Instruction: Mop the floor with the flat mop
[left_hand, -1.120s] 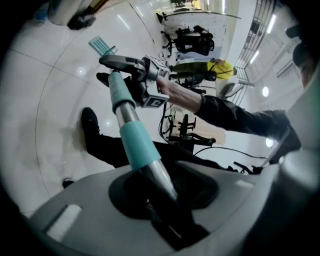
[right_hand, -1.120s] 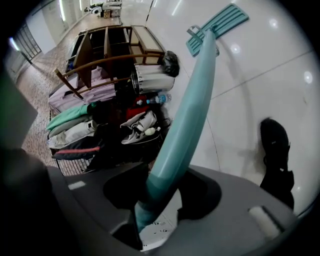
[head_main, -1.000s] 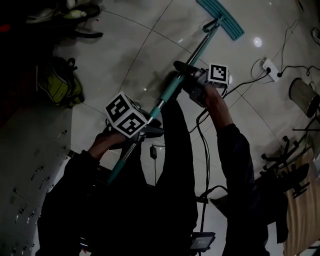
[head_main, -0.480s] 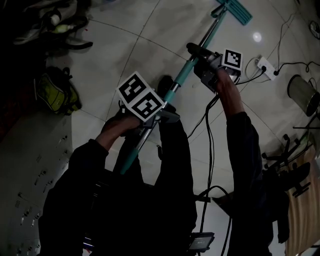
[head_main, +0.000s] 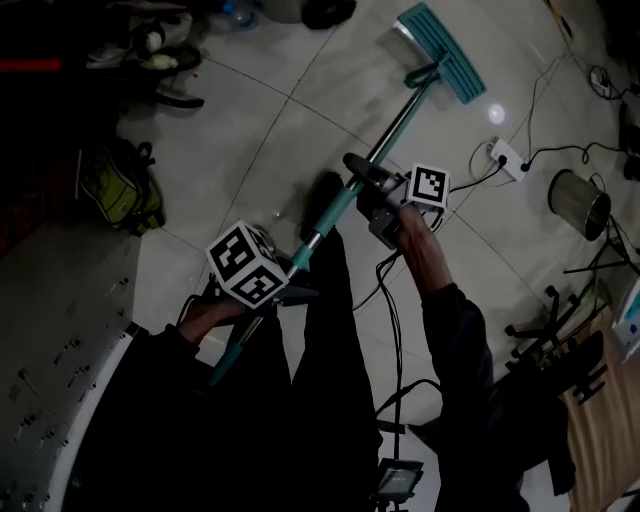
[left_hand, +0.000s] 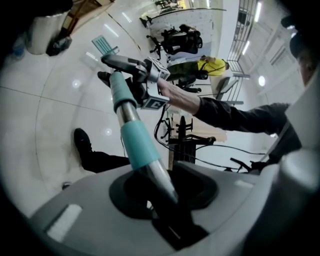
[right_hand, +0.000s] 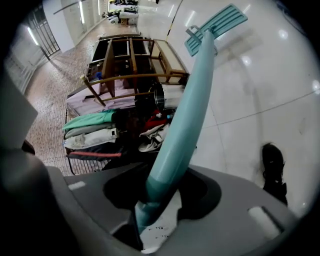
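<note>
Teal flat mop (head_main: 338, 200) slants diagonally, head on floor (head_main: 250, 120) upper right.

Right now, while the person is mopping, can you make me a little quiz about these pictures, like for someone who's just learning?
1. True or false: the left gripper holds the mop handle closer to the mop head than the right gripper does.
2. What does the mop head rest on? A) the tiled floor B) a chair C) a rug
3. Fill the gap: both grippers' fingers are shut on the mop ___.

Key: 1 false (the right gripper is nearer the mop head); 2 A; 3 handle.
</note>
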